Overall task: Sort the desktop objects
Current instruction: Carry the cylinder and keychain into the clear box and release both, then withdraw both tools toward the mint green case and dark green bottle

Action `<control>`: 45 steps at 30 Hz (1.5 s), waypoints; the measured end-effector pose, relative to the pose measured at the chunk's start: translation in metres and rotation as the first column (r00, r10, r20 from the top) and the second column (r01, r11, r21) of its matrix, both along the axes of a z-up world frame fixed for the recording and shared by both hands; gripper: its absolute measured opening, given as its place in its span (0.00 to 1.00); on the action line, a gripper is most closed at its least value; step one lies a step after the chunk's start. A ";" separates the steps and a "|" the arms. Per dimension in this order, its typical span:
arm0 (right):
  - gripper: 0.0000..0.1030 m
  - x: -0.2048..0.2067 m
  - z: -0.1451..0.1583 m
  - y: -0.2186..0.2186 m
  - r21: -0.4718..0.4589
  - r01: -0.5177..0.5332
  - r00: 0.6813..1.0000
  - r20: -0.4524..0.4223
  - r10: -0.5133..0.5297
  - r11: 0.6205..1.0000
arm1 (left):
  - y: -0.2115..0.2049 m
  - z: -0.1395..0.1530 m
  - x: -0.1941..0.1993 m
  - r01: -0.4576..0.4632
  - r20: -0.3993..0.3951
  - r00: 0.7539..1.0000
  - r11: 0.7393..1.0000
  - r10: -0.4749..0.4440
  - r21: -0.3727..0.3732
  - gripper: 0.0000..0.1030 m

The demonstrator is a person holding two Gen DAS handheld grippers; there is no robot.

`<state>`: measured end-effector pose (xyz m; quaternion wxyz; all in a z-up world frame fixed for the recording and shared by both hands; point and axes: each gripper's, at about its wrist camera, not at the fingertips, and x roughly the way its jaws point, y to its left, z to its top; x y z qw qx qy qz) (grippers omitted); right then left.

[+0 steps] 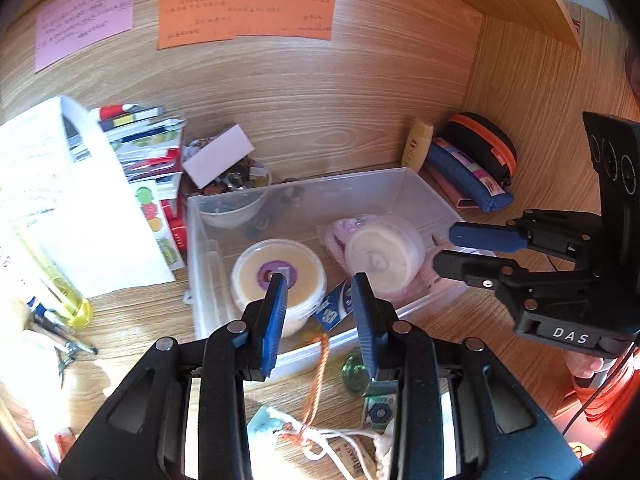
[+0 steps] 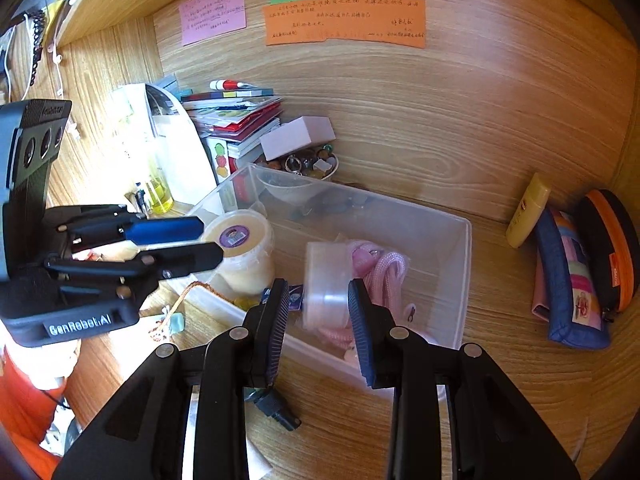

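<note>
Both tools hang over the clear plastic bin on the worktop: the left tool and right tool each stand slightly parted, holding nothing. 2 round lidded tubs already lie inside. Next, I judge, comes picking loose clutter near the bin.

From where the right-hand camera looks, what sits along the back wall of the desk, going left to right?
Yellow-green bottle → stack of booklets → small white box → bowl of trinkets → yellow tube → blue pencil case → black case with orange zip.
</note>
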<state>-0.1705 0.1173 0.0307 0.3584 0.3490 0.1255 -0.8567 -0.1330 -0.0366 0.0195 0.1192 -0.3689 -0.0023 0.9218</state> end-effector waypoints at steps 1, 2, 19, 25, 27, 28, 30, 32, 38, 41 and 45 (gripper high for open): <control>0.27 0.003 0.000 0.000 0.001 -0.005 1.000 0.002 0.005 1.000 | -0.004 0.000 0.003 -0.006 0.002 1.000 1.000 0.006 -0.003 0.32; 0.28 0.006 -0.001 0.001 0.001 -0.011 1.000 0.005 0.011 1.000 | -0.007 0.000 0.006 -0.012 0.005 1.000 1.000 0.012 -0.004 0.32; 0.41 0.040 -0.026 -0.020 0.045 -0.124 0.991 0.064 0.121 0.991 | -0.056 -0.044 0.051 -0.118 0.147 0.981 0.991 0.126 -0.059 0.32; 0.41 0.043 -0.040 -0.030 0.074 -0.147 0.985 0.105 0.139 0.986 | -0.057 -0.062 0.056 -0.114 0.195 0.973 0.990 0.128 -0.082 0.32; 0.41 0.042 -0.045 -0.033 0.082 -0.154 0.982 0.123 0.144 0.985 | -0.057 -0.067 0.057 -0.106 0.210 0.970 0.991 0.123 -0.087 0.32; 0.41 0.042 -0.047 -0.035 0.086 -0.157 0.981 0.129 0.145 0.984 | -0.057 -0.070 0.057 -0.103 0.217 0.969 0.991 0.120 -0.088 0.32; 0.41 0.042 -0.051 -0.039 0.097 -0.161 0.979 0.138 0.147 0.982 | -0.056 -0.075 0.056 -0.094 0.230 0.967 0.992 0.112 -0.089 0.34; 0.41 0.041 -0.055 -0.042 0.106 -0.165 0.978 0.148 0.149 0.980 | -0.055 -0.076 0.056 -0.085 0.232 0.967 0.993 0.103 -0.086 0.36; 0.42 0.037 -0.057 -0.048 0.117 -0.178 0.975 0.157 0.158 0.977 | -0.048 -0.081 0.050 -0.063 0.243 0.967 0.995 0.081 -0.082 0.36; 0.44 0.036 -0.057 -0.051 0.124 -0.186 0.974 0.157 0.165 0.975 | -0.044 -0.084 0.047 -0.059 0.240 0.967 0.994 0.080 -0.094 0.36; 0.45 0.037 -0.060 -0.055 0.137 -0.194 0.972 0.158 0.172 0.971 | -0.042 -0.085 0.044 -0.059 0.234 0.969 0.994 0.080 -0.096 0.36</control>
